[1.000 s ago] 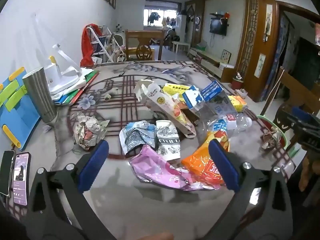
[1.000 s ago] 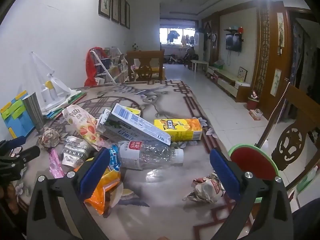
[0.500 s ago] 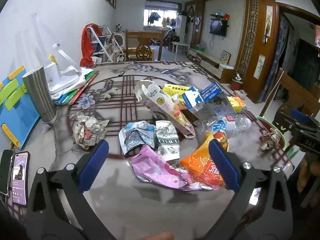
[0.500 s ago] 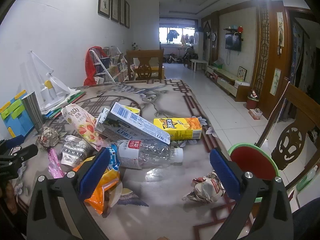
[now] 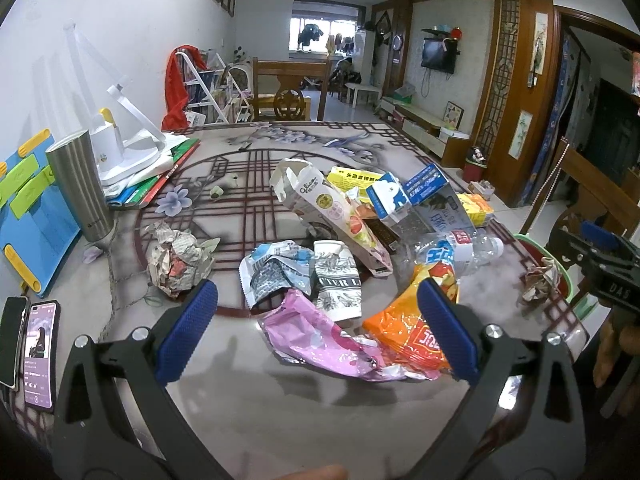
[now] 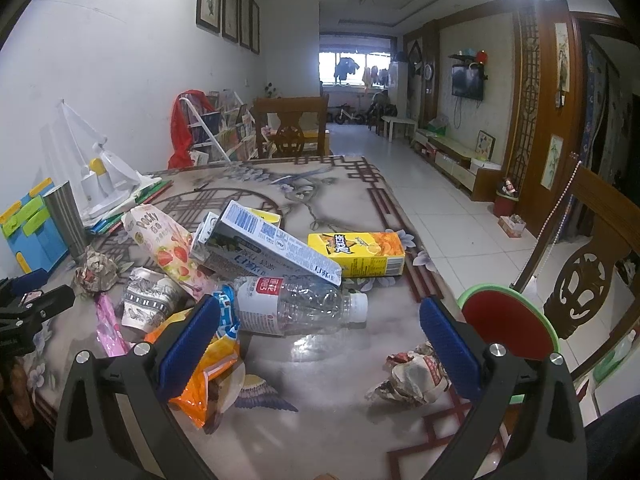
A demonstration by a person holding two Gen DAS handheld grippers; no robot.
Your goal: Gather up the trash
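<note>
Trash lies in a heap on the patterned table (image 5: 280, 408): a pink wrapper (image 5: 316, 336), an orange snack bag (image 5: 416, 328), a crushed paper cup (image 5: 336, 280), a clear plastic bottle (image 6: 296, 308), a blue-white carton (image 6: 276, 244), a yellow box (image 6: 356, 254) and a Pocky bag (image 6: 168, 248). My left gripper (image 5: 316, 336) stands open just above the pink wrapper, holding nothing. My right gripper (image 6: 316, 336) is open in front of the bottle, with a crumpled paper ball (image 6: 412, 374) by its right finger. A larger paper ball (image 5: 176, 258) sits at the left.
A green-rimmed red bin (image 6: 508, 324) stands past the table's right edge beside a wooden chair (image 6: 580, 268). At the left are a steel tumbler (image 5: 78, 186), a white lamp on books (image 5: 128, 152), a blue board (image 5: 28, 208) and two phones (image 5: 28, 356).
The left gripper has eased slightly forward over the pink wrapper. The right gripper view has shifted a little. Both stay open and no trash has moved.
</note>
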